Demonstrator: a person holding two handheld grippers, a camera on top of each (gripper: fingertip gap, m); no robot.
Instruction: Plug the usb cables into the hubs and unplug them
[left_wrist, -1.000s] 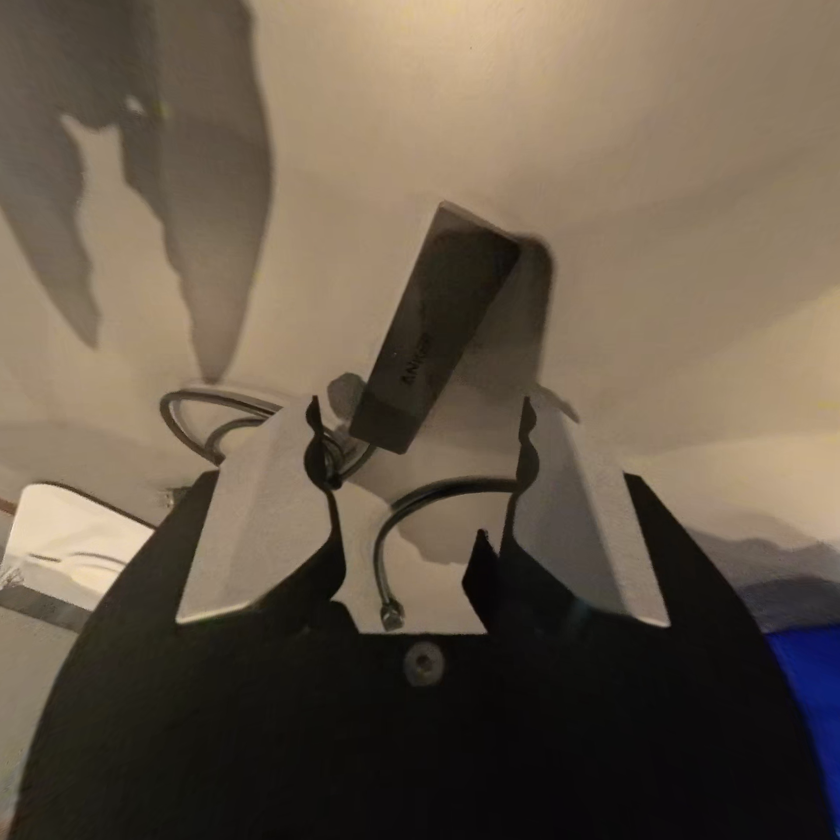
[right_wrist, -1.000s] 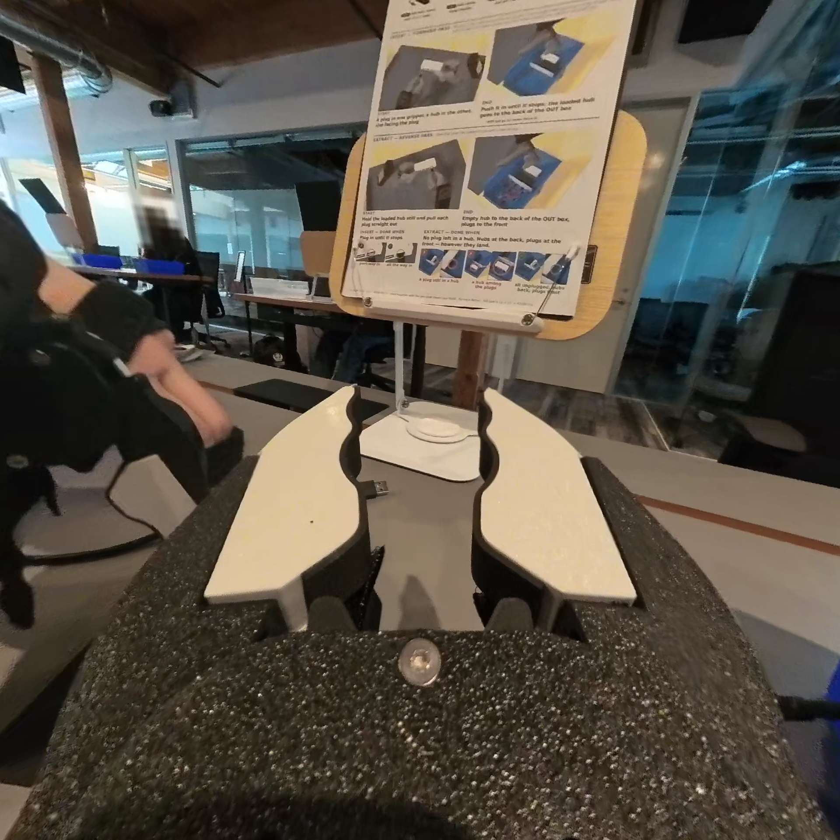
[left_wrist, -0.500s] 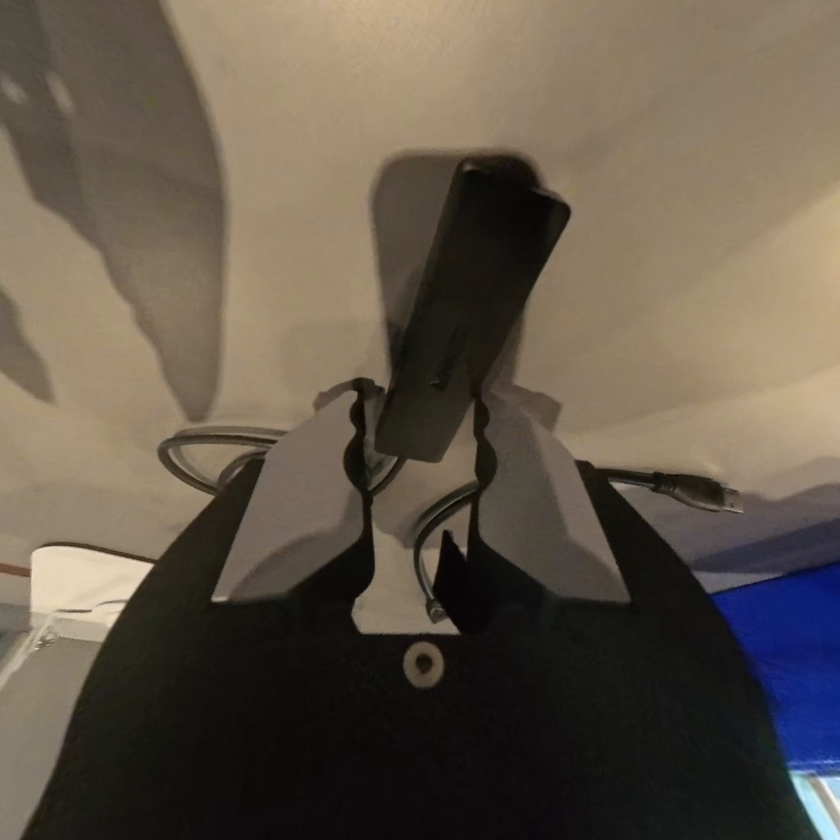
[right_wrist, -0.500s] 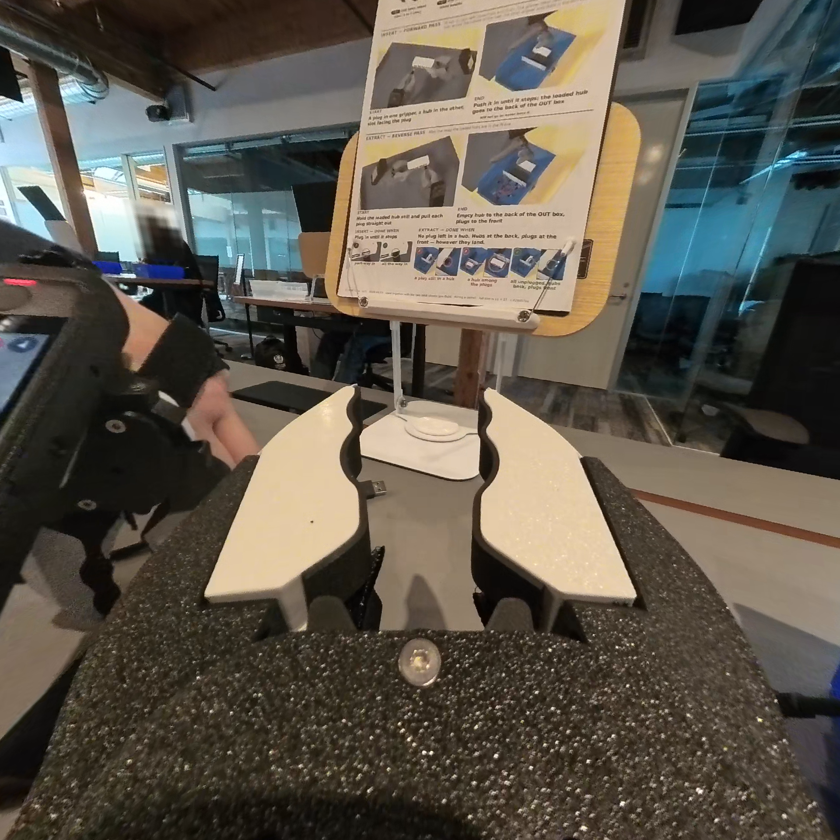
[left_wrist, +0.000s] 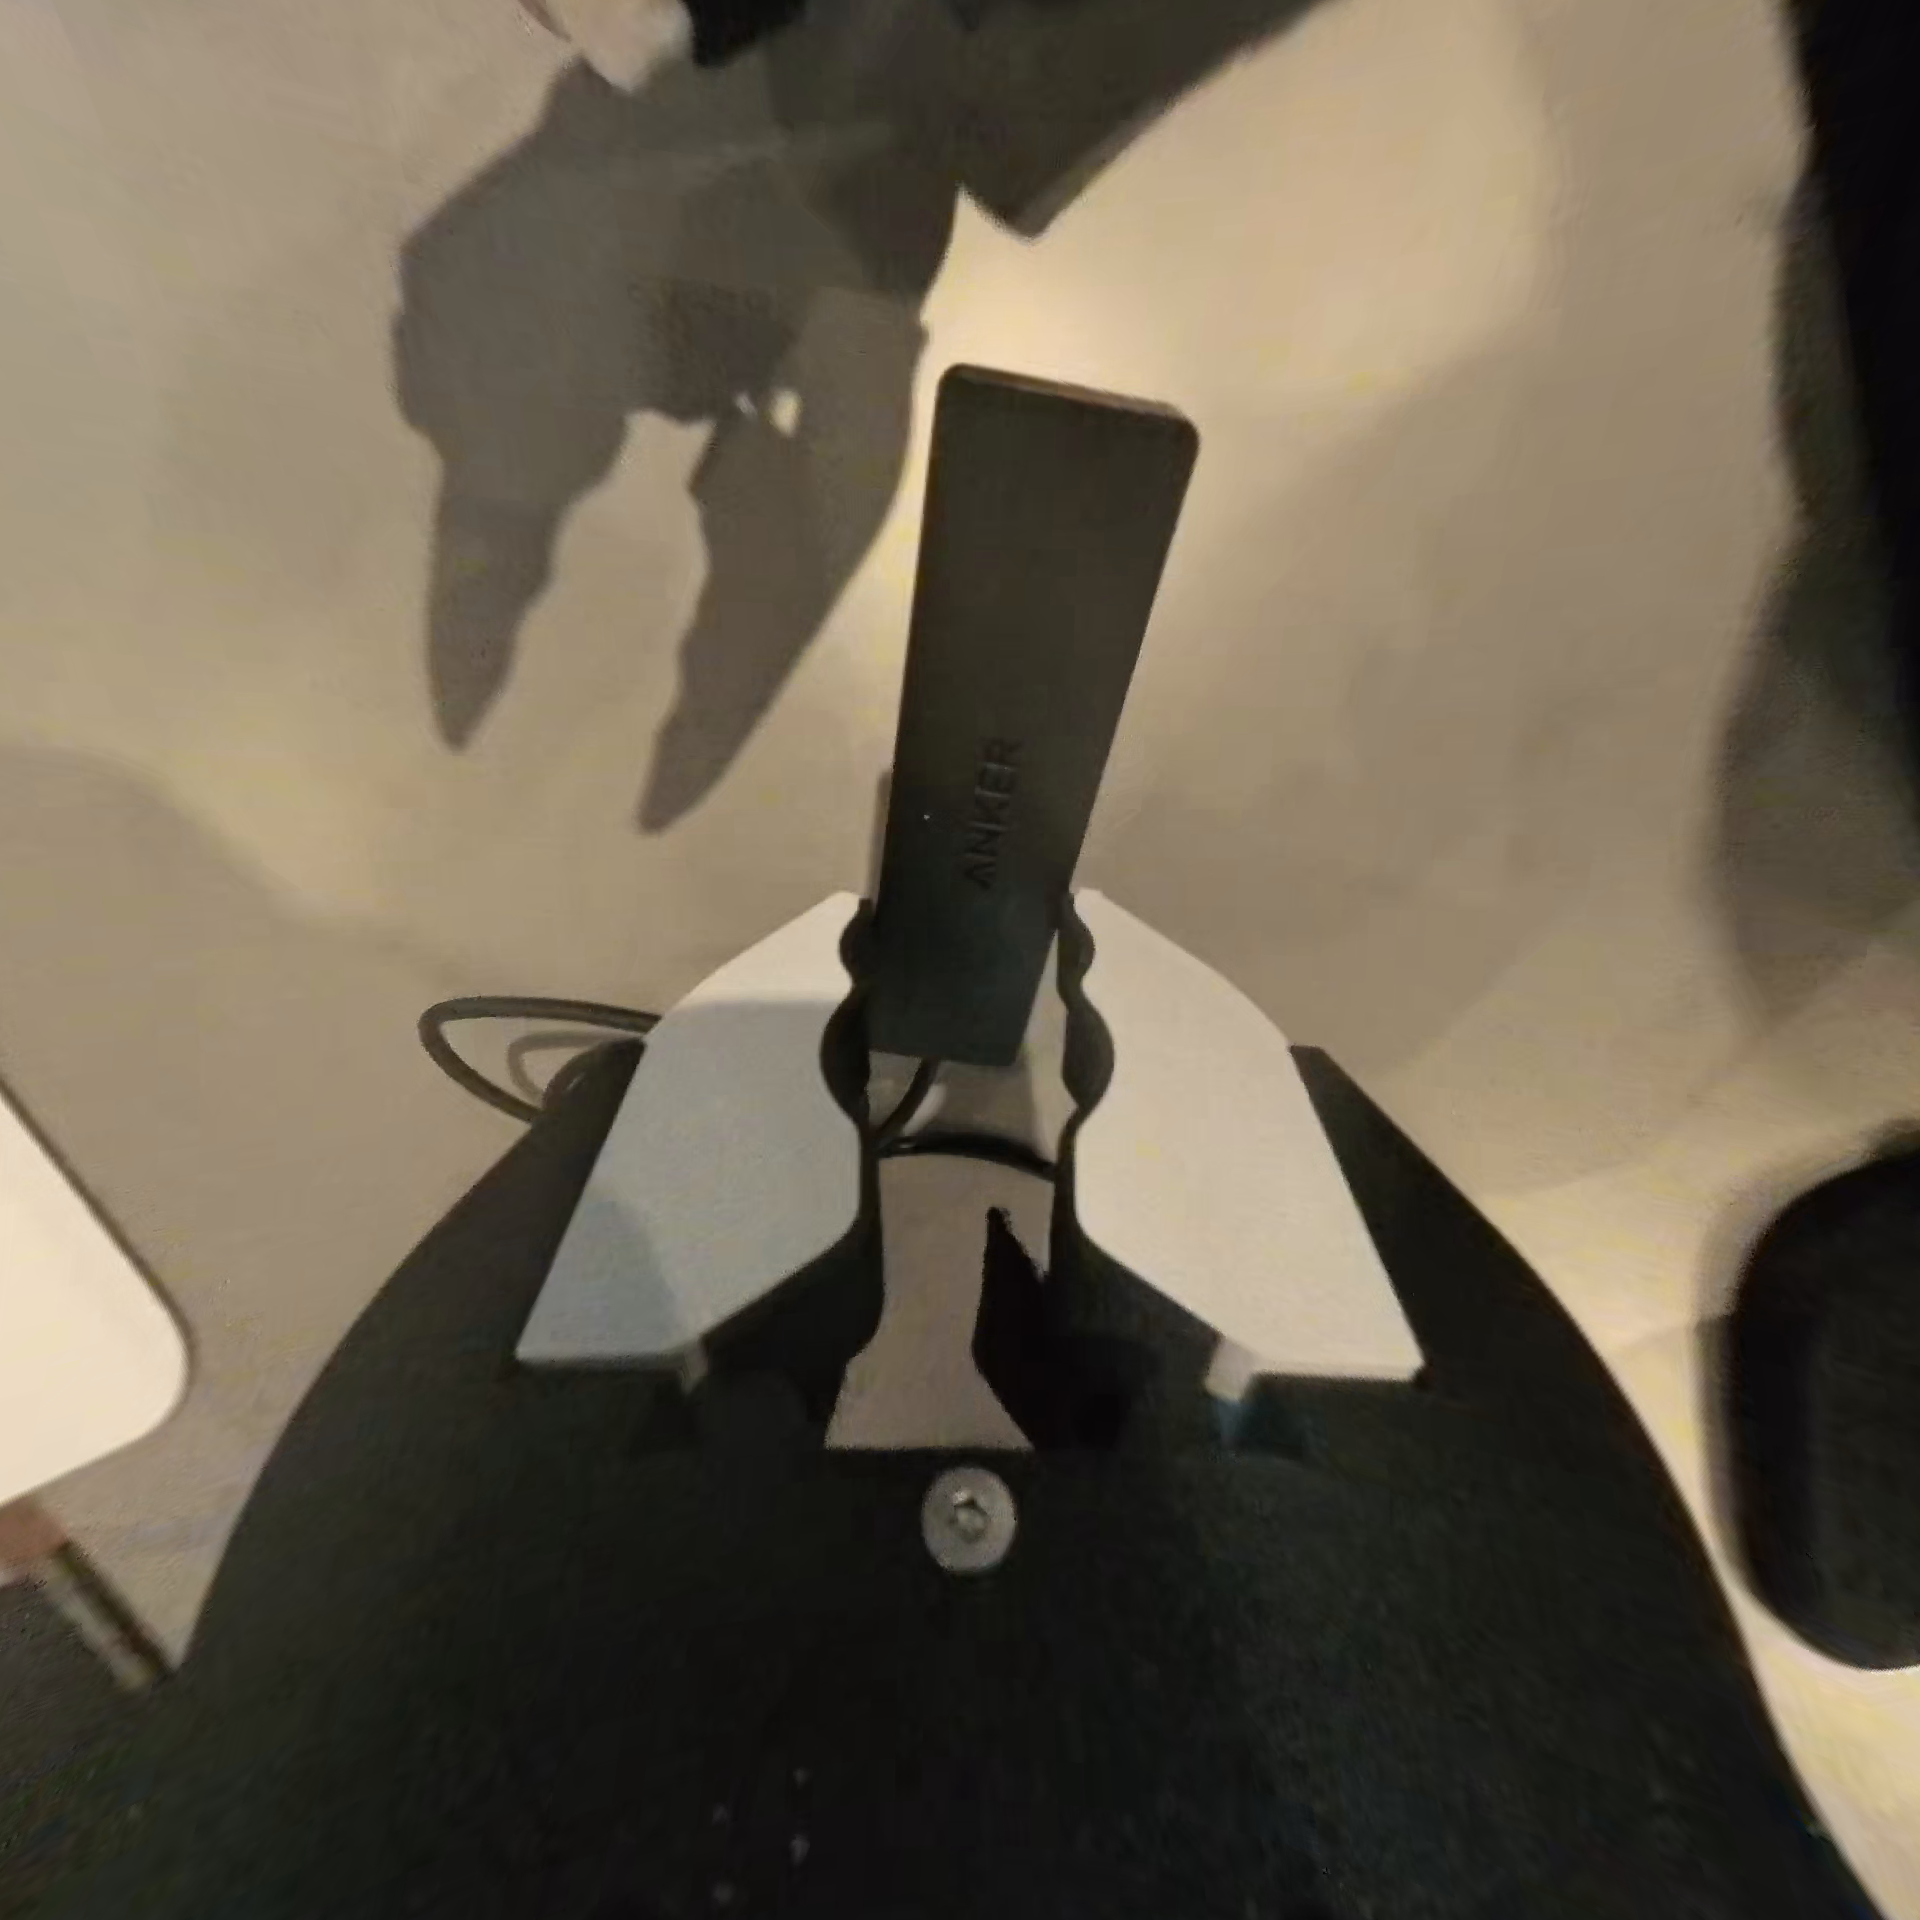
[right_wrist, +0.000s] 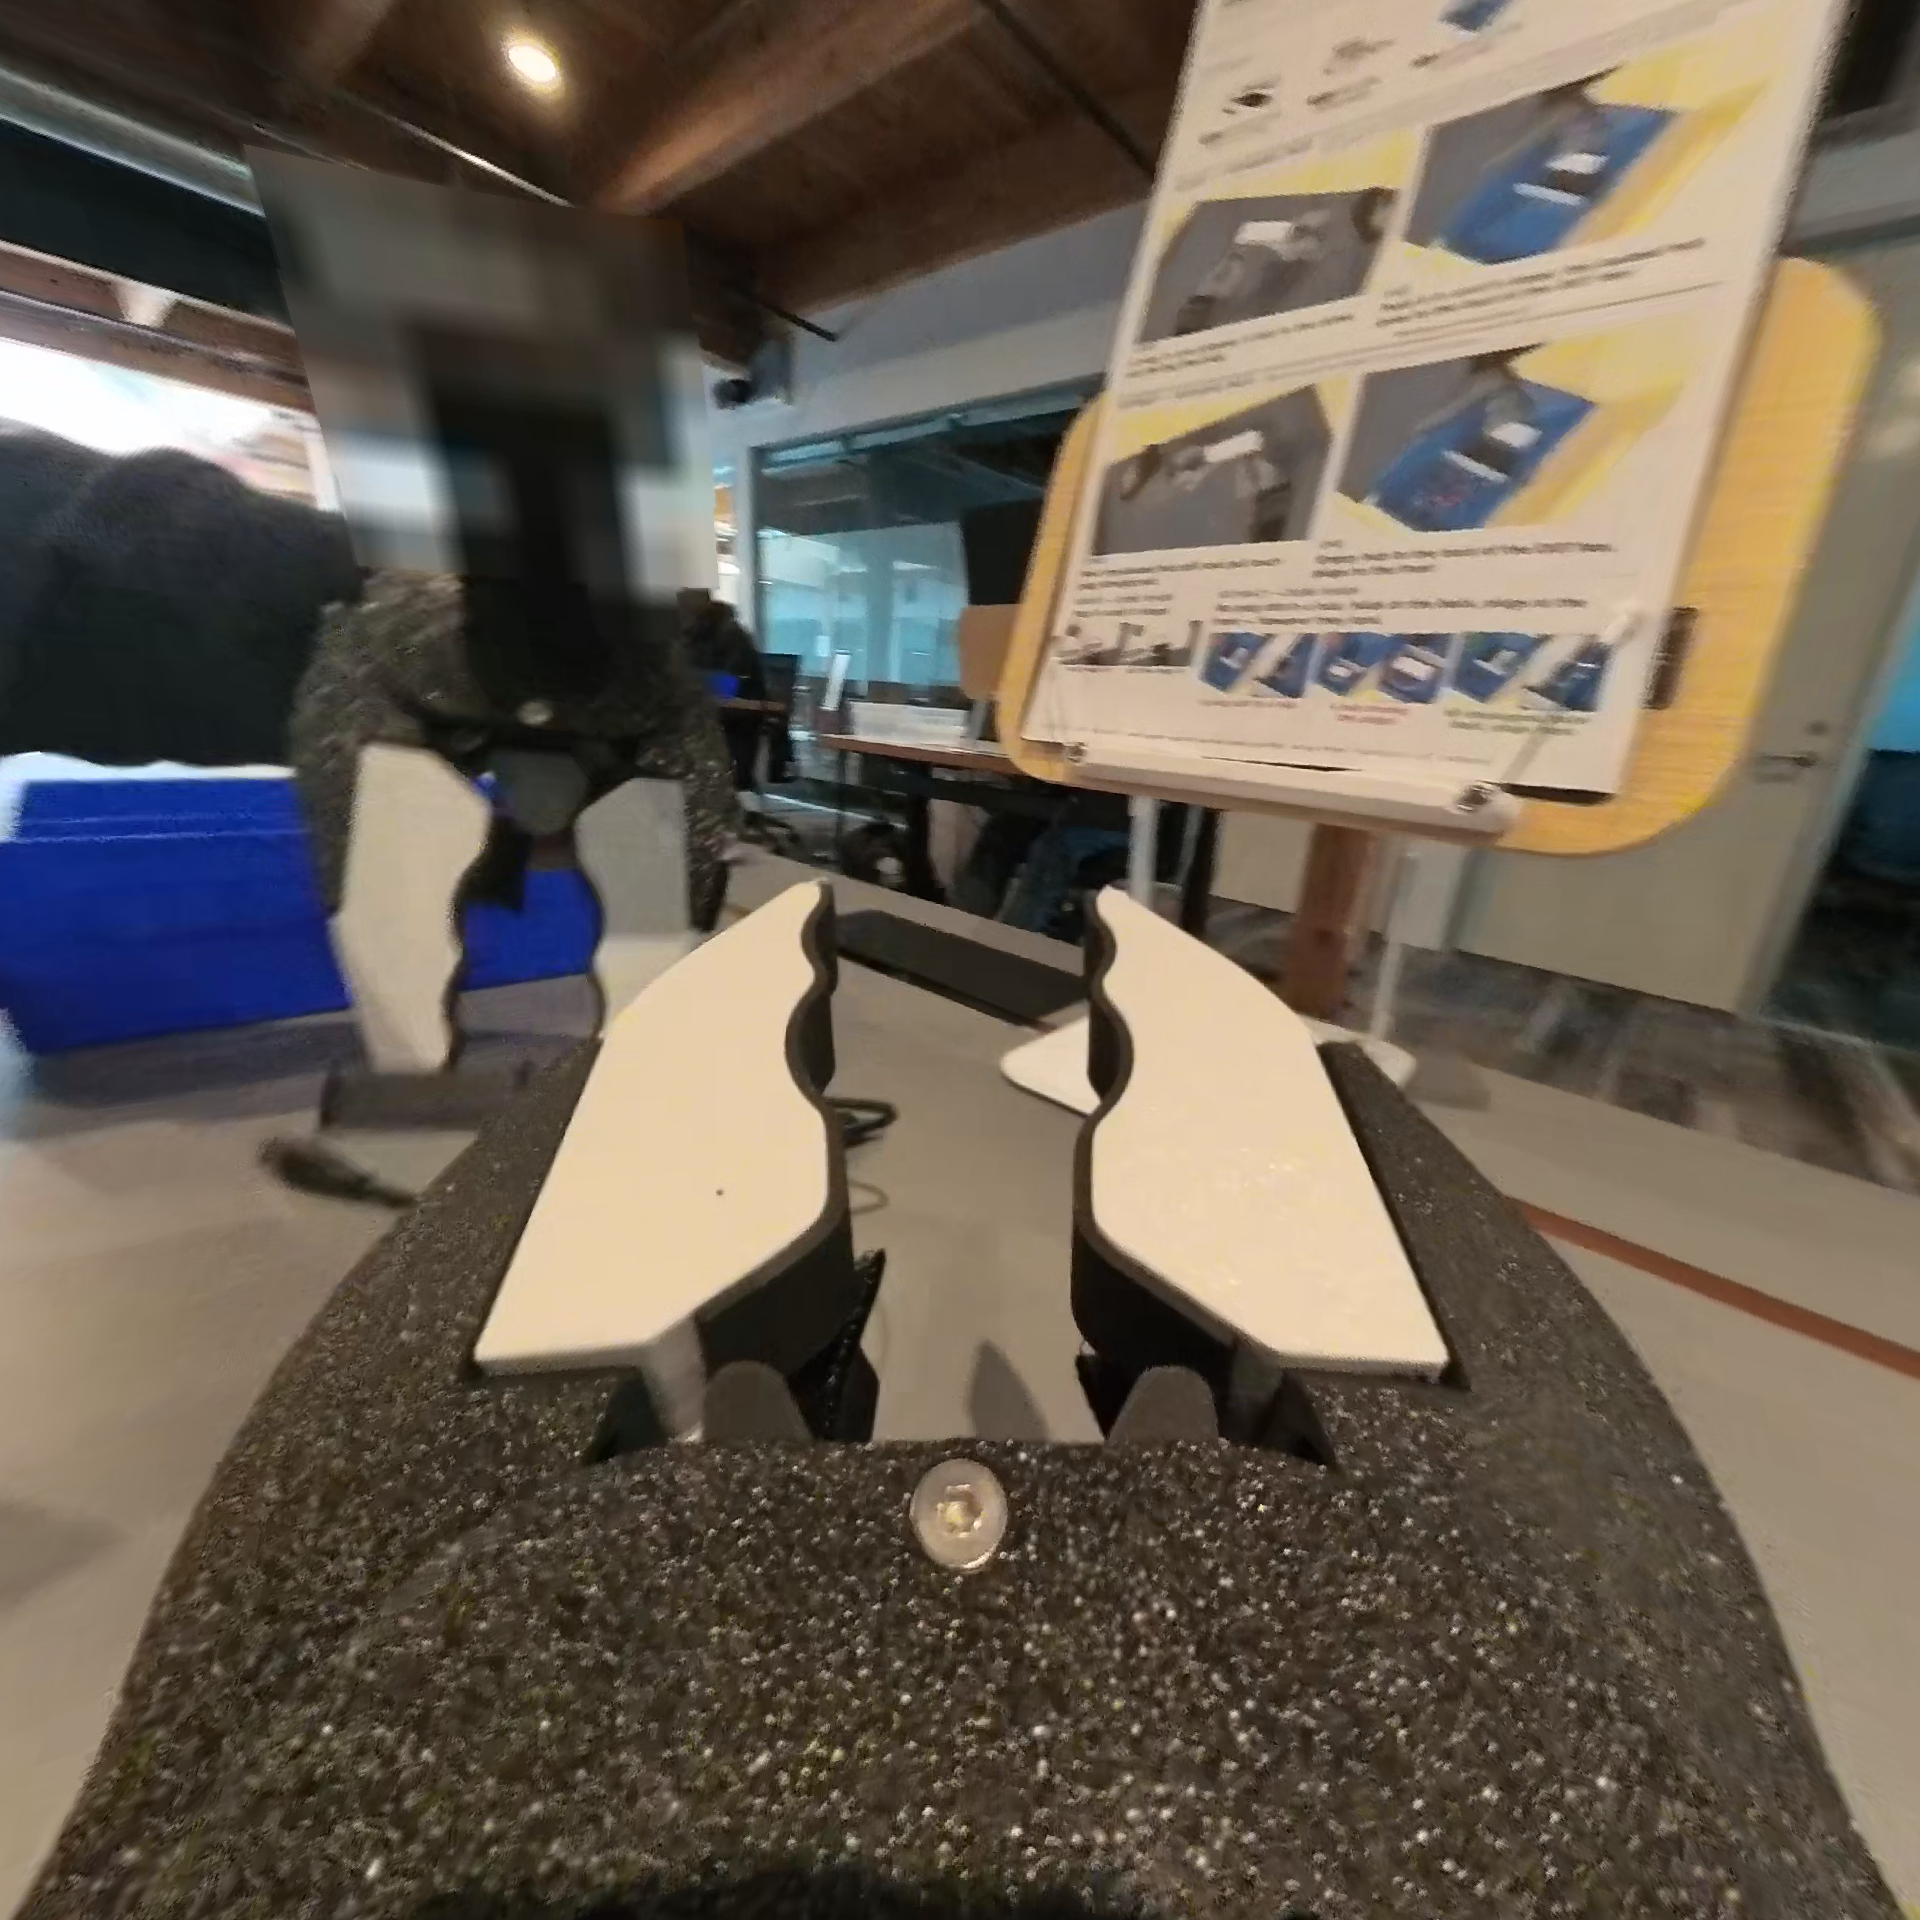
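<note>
Grey table (right_wrist: 1507, 1278) runs out ahead of both your grippers, with a blue bin (right_wrist: 156, 914) far to the left of the right one and an instruction board (right_wrist: 1403, 416) on its stand up to its right. Your left gripper (left_wrist: 961, 940) is clenched on the near end of the hub (left_wrist: 1023, 686); the black bar sticks straight out past the fingertips, over the table. Your right gripper (right_wrist: 956, 956) is released and holds nothing, jaws well apart. A cable (left_wrist: 488, 1044) loops on the table just behind and left of the left fingers, and a plug (right_wrist: 322, 1169) lies on the table ahead and left of the right gripper.

The grip takes only the hub's end, so I judge that pushing a plug in off-axis could lever the bar round between the pads. That trailing cable sits close enough to snag a finger. The ports can't be seen from here, so aligning the plug is guesswork.
</note>
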